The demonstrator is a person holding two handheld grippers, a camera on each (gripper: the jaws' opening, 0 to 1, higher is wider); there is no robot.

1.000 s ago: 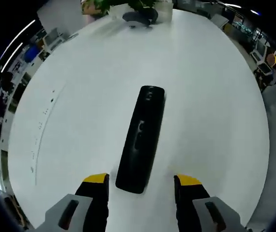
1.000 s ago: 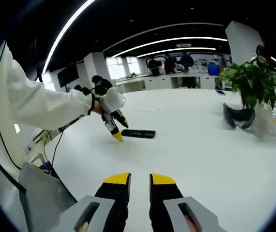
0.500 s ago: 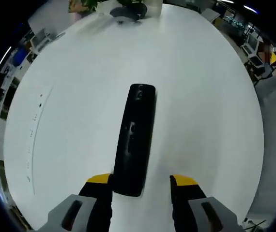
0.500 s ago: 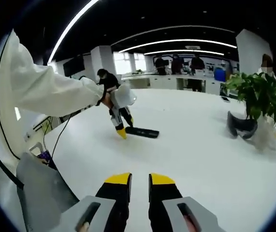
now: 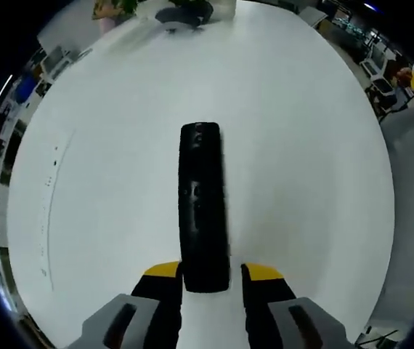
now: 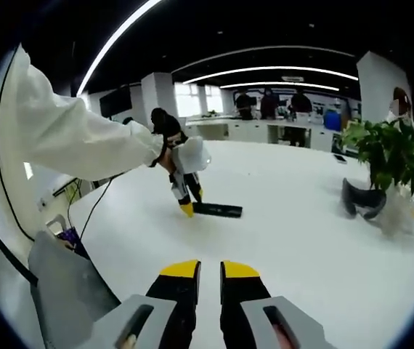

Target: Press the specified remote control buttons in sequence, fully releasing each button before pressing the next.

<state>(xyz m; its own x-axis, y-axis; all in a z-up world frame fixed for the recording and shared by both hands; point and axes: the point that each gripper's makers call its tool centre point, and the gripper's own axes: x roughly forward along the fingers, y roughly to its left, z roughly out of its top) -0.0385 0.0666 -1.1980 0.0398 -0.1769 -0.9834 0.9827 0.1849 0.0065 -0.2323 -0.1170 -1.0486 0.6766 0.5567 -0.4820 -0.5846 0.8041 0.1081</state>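
A: Left gripper view: remote lies flat on the white counter, long axis running away from the camera. Its near end sits between the yellow tips of the left tool, which straddles it with jaws spread. Can't tell whether the tips touch its sides.

B: Right gripper view has the wider picture. Left tool comes down steeply from a white sleeve, tips at one end of the remote. Remote is mid-counter, well apart from the right tool.

A: Right tool state?

B: Right tool has its jaws nearly pressed together, a thin gap between them, nothing held. It hangs over bare counter.

A: Anything else out there?

B: Potted plant and a dark curved thing at the counter's far right edge. People stand in the background.

A: Both show at the top of mine too: plant, dark thing.
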